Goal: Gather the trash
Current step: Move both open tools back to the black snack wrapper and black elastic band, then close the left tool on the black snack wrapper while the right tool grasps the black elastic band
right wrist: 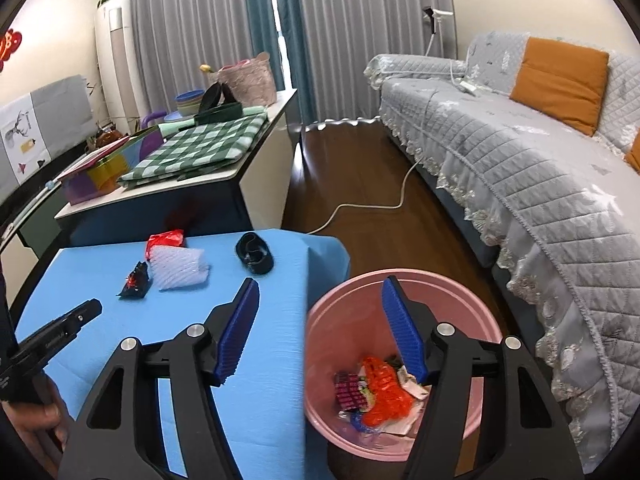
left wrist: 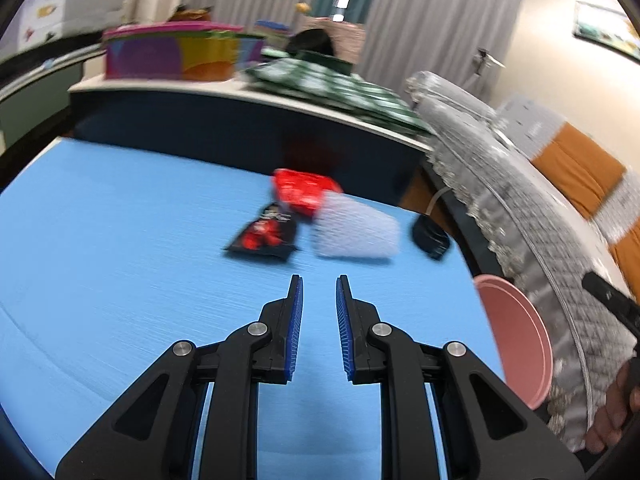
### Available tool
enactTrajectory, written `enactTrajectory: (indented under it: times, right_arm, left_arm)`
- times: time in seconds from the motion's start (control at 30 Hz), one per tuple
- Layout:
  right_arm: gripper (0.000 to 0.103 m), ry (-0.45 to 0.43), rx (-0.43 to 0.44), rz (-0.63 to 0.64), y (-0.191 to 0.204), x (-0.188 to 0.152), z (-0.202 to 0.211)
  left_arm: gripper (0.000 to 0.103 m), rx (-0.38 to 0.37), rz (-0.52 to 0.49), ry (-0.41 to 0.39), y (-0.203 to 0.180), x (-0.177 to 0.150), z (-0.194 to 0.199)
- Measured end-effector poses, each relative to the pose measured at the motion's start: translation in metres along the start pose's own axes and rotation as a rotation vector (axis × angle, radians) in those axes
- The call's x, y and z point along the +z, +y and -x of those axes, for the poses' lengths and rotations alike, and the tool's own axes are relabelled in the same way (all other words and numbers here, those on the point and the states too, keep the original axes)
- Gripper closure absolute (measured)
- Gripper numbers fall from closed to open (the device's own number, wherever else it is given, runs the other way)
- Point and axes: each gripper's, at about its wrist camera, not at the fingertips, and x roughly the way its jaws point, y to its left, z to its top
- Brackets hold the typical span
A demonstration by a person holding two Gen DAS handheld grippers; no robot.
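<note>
On the blue table (right wrist: 120, 280) lie a red wrapper (right wrist: 165, 239), a white foam net sleeve (right wrist: 179, 266), a small black-and-red wrapper (right wrist: 136, 280) and a black ring-shaped piece (right wrist: 255, 257). The left wrist view shows them blurred: red wrapper (left wrist: 304, 194), foam sleeve (left wrist: 354, 230), black-and-red wrapper (left wrist: 266, 236), black piece (left wrist: 430, 236). A pink bin (right wrist: 400, 320) beside the table holds several bits of trash. My left gripper (left wrist: 319, 286) is open and empty above the table, short of the wrappers. My right gripper (right wrist: 320, 284) is open and empty above the bin's rim.
A side table (right wrist: 224, 176) behind carries a green checked cloth (right wrist: 200, 144), a colourful box (right wrist: 100, 172) and baskets. A grey quilted sofa (right wrist: 520, 168) with orange cushions stands to the right. A white cable (right wrist: 360, 208) crosses the wooden floor.
</note>
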Motion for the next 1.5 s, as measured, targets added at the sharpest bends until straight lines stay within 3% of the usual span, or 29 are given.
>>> enactTrajectory:
  times: [0.17, 0.43, 0.5, 0.57, 0.83, 0.97, 1.2, 1.5]
  right_arm:
    - [0.040, 0.033, 0.042, -0.023, 0.015, 0.002, -0.025]
    - [0.040, 0.078, 0.078, -0.036, 0.038, 0.000, -0.068]
    - [0.040, 0.083, 0.082, -0.041, 0.041, 0.001, -0.076]
    - [0.040, 0.087, 0.085, -0.040, 0.044, 0.003, -0.084]
    - [0.040, 0.116, 0.088, -0.059, 0.045, 0.008, -0.113]
    - [0.039, 0.130, 0.088, -0.047, 0.047, 0.010, -0.127]
    - [0.036, 0.176, 0.092, -0.024, 0.054, 0.015, -0.153]
    - [0.035, 0.250, 0.088, 0.025, 0.065, 0.013, -0.184]
  left_arm:
    - [0.086, 0.027, 0.077, 0.008, 0.027, 0.006, -0.016]
    - [0.086, 0.014, 0.130, 0.032, 0.041, 0.012, -0.038]
    - [0.081, 0.010, 0.140, 0.036, 0.042, 0.013, -0.042]
    - [0.068, 0.008, 0.152, 0.035, 0.043, 0.015, -0.045]
    - [0.055, 0.047, 0.152, 0.026, 0.044, 0.025, -0.060]
    - [0.041, 0.062, 0.145, 0.031, 0.044, 0.029, -0.069]
    - [0.030, 0.073, 0.129, 0.046, 0.042, 0.040, -0.081]
    - [0.030, 0.138, 0.087, 0.131, 0.034, 0.039, -0.100]
